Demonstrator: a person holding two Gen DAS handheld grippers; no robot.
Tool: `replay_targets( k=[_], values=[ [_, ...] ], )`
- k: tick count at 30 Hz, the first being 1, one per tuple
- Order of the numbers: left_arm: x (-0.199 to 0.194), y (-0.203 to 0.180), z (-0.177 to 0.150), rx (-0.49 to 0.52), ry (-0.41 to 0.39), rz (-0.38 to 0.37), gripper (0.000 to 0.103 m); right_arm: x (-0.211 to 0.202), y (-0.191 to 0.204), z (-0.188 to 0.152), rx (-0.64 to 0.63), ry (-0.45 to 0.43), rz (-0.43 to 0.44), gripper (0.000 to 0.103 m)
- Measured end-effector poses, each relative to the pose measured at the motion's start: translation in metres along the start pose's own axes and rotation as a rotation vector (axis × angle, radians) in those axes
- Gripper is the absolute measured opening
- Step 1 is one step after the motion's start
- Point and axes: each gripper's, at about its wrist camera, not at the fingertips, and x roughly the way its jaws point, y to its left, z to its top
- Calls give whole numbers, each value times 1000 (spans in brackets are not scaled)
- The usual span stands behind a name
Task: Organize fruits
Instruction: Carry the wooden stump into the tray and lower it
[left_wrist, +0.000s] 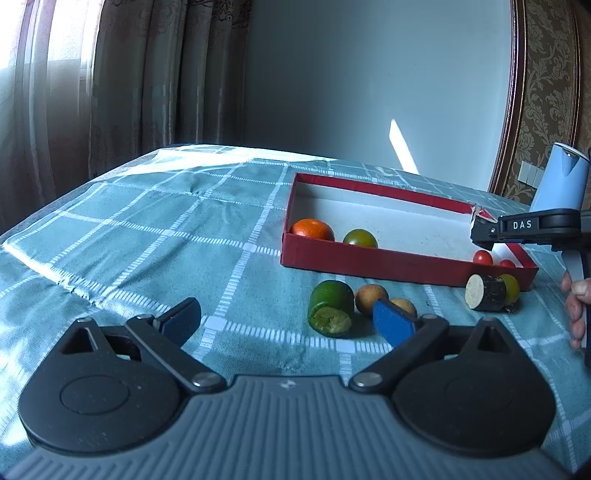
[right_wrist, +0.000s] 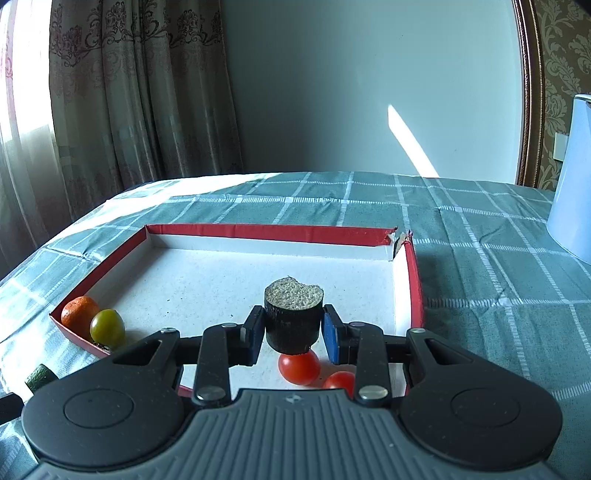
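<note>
Checked tablecloth (right_wrist: 480, 258), right claw (right_wrist: 293, 332) gripping dark chunk (right_wrist: 293, 317), tomato (right_wrist: 299, 367) partly hidden

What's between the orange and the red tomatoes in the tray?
A green tomato, next to the orange; then bare tray floor up to the red tomatoes. Clear in the left wrist view.

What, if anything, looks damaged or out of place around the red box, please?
The red box has a torn far right corner, where the walls split apart and the card curls. The green cut piece on the cloth has a ragged, gouged cut face. Nothing looks spilled.
</note>
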Motion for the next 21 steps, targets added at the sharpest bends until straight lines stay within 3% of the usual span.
replay_targets(
  k=[14,21],
  values=[
    [1,-5,0,30,8,-16,99,19,-4,-8,4,47,-6,33],
    [9,-5,3,31,41,-9,99,-24,-19,-16,33,-57,-11,33]
  ],
)
